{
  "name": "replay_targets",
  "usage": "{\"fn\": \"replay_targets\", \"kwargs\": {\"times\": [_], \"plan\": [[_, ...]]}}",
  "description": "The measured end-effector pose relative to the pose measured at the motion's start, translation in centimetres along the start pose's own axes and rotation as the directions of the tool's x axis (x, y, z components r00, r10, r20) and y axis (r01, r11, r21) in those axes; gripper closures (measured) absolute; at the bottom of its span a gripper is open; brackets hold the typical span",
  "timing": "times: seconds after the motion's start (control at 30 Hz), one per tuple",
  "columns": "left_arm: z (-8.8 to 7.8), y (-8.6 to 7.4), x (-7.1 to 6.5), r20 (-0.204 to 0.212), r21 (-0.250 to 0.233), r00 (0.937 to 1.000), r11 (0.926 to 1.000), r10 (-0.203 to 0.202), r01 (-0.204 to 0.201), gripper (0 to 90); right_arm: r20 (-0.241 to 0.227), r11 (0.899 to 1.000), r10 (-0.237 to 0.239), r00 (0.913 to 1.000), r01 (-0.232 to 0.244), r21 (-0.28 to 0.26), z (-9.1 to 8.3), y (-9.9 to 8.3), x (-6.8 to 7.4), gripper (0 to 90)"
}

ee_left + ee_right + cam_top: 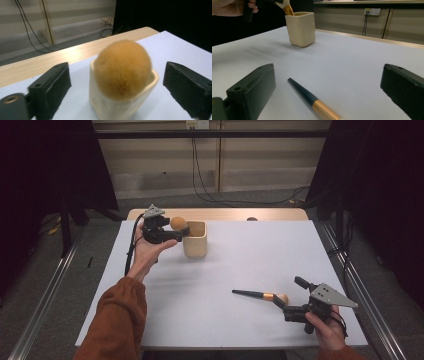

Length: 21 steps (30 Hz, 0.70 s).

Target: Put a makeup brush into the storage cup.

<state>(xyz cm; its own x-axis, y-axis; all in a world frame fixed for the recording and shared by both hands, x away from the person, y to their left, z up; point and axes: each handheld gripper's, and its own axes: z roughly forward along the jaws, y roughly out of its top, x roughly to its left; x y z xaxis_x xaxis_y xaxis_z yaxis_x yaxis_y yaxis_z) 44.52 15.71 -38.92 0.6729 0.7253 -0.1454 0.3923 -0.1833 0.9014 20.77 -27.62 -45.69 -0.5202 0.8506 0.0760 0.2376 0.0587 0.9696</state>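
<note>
Fingers of the right gripper (283, 304) are spread wide and hold nothing; between them, on the white table (235, 265), lies a slim makeup brush with a dark handle, gold ferrule and pale bristle tip (260, 295). Its long axis runs across the table as seen from above, the bristle end nearest the right gripper and the handle tip pointing away towards the table's middle, so the right hand is judged the nearer for a pick. At the far left, the left gripper (184, 233) is also spread wide, its jaws flanking a cream square-sided ceramic cup (120, 105) without touching it. A fluffy orange round brush head (123, 70) stands upright out of that cup.
</note>
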Motion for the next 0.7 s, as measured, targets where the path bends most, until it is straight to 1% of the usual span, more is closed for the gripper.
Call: {"fn": "replay_targets", "kwargs": {"times": [0.07, 0.13, 0.17, 0.23, 0.27, 0.3, 0.37, 0.4, 0.47, 0.5, 0.53, 0.57, 0.6, 0.67, 0.7], "plan": [[-0.3, -0.2, 0.0, 0.006, -0.001, 1.0, 1.0, 0.006, -0.006, 4.0, 0.0, 1.0, -0.001, 1.0, 0.001, -0.001, 0.0, 0.0, 0.0, 0.0], [-0.6, -0.4, -0.1, -0.003, -0.01, 1.0, 0.9999, 0.009, -0.009, 4.0, 0.0, 1.0, -0.001, 1.0, 0.001, 0.0, 0.0, 0.0, 0.0, 0.0], [-0.7, -0.6, -0.1, 0.002, -0.011, 1.0, 0.9999, 0.004, -0.004, 4.0, 0.0, 1.0, -0.001, 1.0, 0.001, -0.001, 0.0, 0.0, 0.0, 0.0], [-1.0, -0.9, -0.1, 0.009, -0.005, 0.9999, 1.0, 0.006, -0.006, 3.3, 0.002, 1.0, 0.002, 1.0, -0.002, -0.002, 0.0, 0.0, 0.0, 0.0], [-1.2, -1.1, -0.2, -0.006, -0.001, 0.9999, 0.9999, 0.013, -0.013, 3.2, 0.002, 1.0, 0.002, 1.0, -0.002, -0.002, 0.0, 0.0, 0.0, 0.0], [-1.4, -1.3, -0.3, -0.012, -0.003, 0.9998, 0.9998, 0.017, -0.017, 3.0, 0.002, 1.0, 0.003, 1.0, -0.003, -0.002, 0.0, 0.0, 0.0, 0.0], [-1.8, -1.6, -0.3, 0.003, -0.014, 0.9998, 0.9997, 0.021, -0.021, 2.6, 0.003, 1.0, 0.001, 1.0, -0.001, -0.001, 0.0, 0.0, -0.1, 0.0], [-2.0, -1.8, -0.2, 0.002, -0.025, 0.9998, 0.9995, 0.02, -0.02, 2.5, 0.002, 1.0, -0.001, 1.0, 0.001, -0.002, 0.0, 0.0, 0.0, 0.0], [-2.4, -2.0, -0.2, 0.006, -0.017, 0.9996, 0.9995, 0.028, -0.027, 2.3, 0.001, 1.0, 0.0, 1.0, 0.0, -0.001, 0.0, 0.0, 0.0, 0.0], [-2.5, -2.2, -0.3, 0.0, -0.016, 0.9993, 0.9992, 0.037, -0.037, 2.4, 0.0, 1.0, -0.001, 1.0, 0.001, -0.001, 0.0, 0.0, 0.0, 0.0], [-2.6, -2.3, -0.3, 0.003, -0.016, 0.9993, 0.9992, 0.037, -0.037, 2.9, -0.002, 1.0, 0.0, 1.0, 0.0, -0.002, 0.0, 0.0, 0.0, 0.0], [-2.8, -2.5, -0.2, 0.024, -0.014, 0.9994, 0.9996, 0.025, -0.025, 3.0, -0.004, 1.0, -0.001, 1.0, 0.001, -0.003, 0.0, 0.0, 0.0, 0.0], [-3.0, -2.7, -0.2, 0.028, -0.011, 0.9995, 0.9998, 0.017, -0.017, 3.1, -0.003, 1.0, -0.002, 1.0, 0.002, -0.002, 0.0, 0.0, 0.0, 0.0], [-3.2, -3.2, -0.2, 0.022, -0.037, 0.9997, 0.9993, 0.007, -0.006, 3.1, -0.001, 1.0, -0.001, 1.0, 0.001, 0.0, 0.0, 0.0, -0.1, 0.0], [-3.4, -3.5, -0.2, 0.013, -0.043, 0.9999, 0.999, 0.01, -0.01, 3.1, -0.001, 1.0, 0.001, 1.0, -0.001, -0.001, 0.0, 0.0, -0.1, 0.0]]}}
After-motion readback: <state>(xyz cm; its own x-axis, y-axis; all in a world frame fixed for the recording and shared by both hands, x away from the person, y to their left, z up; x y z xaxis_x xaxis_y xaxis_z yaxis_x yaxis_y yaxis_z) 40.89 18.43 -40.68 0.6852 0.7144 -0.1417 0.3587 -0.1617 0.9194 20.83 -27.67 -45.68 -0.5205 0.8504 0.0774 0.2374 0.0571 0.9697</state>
